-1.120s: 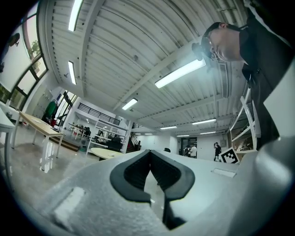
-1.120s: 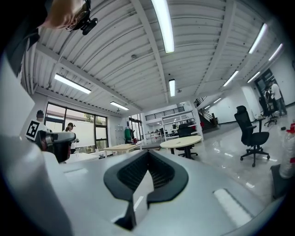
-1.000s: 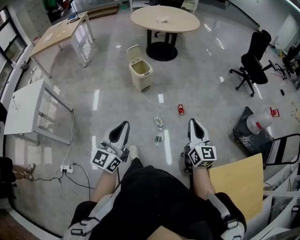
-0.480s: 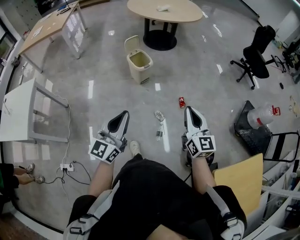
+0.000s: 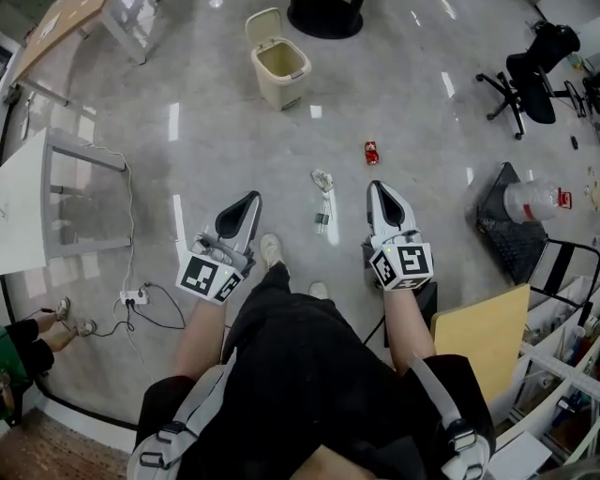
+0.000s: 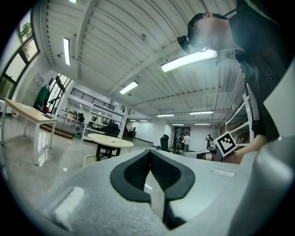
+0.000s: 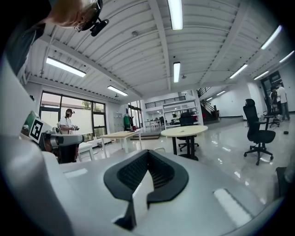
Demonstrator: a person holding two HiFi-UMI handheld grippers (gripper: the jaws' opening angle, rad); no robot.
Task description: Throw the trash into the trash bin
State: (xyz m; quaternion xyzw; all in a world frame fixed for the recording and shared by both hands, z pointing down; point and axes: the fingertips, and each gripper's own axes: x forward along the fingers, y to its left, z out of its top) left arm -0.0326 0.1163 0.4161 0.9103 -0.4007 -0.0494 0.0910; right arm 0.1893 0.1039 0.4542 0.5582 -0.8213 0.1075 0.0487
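where it gets murky: the table base (image 5: 325, 14) is chopped off by the top edge, the clear scrap (image 5: 322, 180) is too small to name, and the person (image 5: 309, 375) blocks the floor (image 5: 187, 187) underneath
can (image 5: 372, 152): red, lying on the floor ahead of the right gripper, long axis pointing roughly away from the person; no idea which end is the top
bin (image 5: 279, 58): well beyond the can, lid flipped up
left gripper (image 5: 251, 197): jaws pressed together, empty
right gripper (image 5: 376, 186): same deal, pinched closed on nothing
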